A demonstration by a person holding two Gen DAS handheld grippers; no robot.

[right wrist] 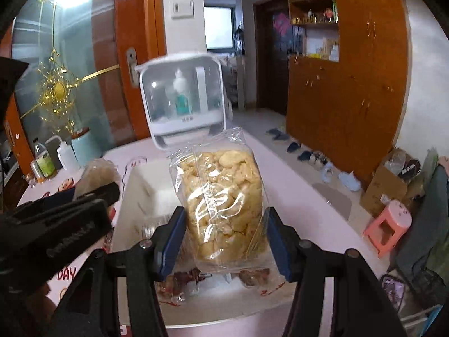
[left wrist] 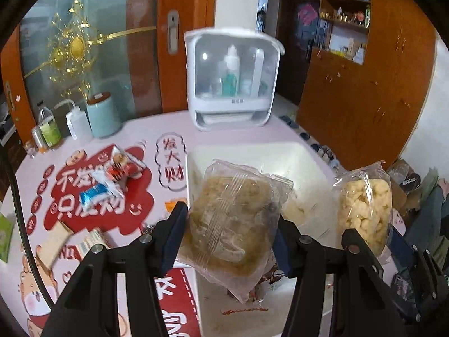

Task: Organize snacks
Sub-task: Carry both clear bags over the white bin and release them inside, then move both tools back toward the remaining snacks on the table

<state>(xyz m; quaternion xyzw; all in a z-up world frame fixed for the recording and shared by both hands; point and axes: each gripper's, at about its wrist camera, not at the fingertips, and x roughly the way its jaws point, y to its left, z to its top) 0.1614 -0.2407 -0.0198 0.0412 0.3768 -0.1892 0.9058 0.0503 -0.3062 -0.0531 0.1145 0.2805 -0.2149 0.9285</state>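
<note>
Left gripper (left wrist: 228,236): jaws clamped on the brown snack bag (left wrist: 233,219), blue pads pressing its two side edges, the pack held clear above the white bin (left wrist: 303,163).
Right gripper (right wrist: 224,241): jaws clamped on the yellow puff bag (right wrist: 221,202), which stands upright between the pads, its crimped top seam pointing away from the camera.
Brown snack bag, handling: a judgement only, but it looks light and soft, a slack clear film over a crumbly cake; the film is glossy and probably slippery, so a hold across the filled body looks safer than one on the loose seam.
Yellow puff bag, handling: likely very light, air-cushioned and fragile; a hard squeeze would crush the pieces, so the lower half, where the filling is packed, is the better place to grip.
White bin: lies directly under both held bags on the bench (left wrist: 168,129), with a few wrapped snacks already in its near end.
Loose snacks (left wrist: 112,179): red, white and blue packets lie on the printed bench cover left of the bin, not yet gathered; blurred, so their kind cannot be told.
Far bench edge: a white cabinet (left wrist: 233,81) with a clear door stands behind the bin, bottles inside; a pale blue canister (left wrist: 102,115) and squeeze bottles sit well to its left.
</note>
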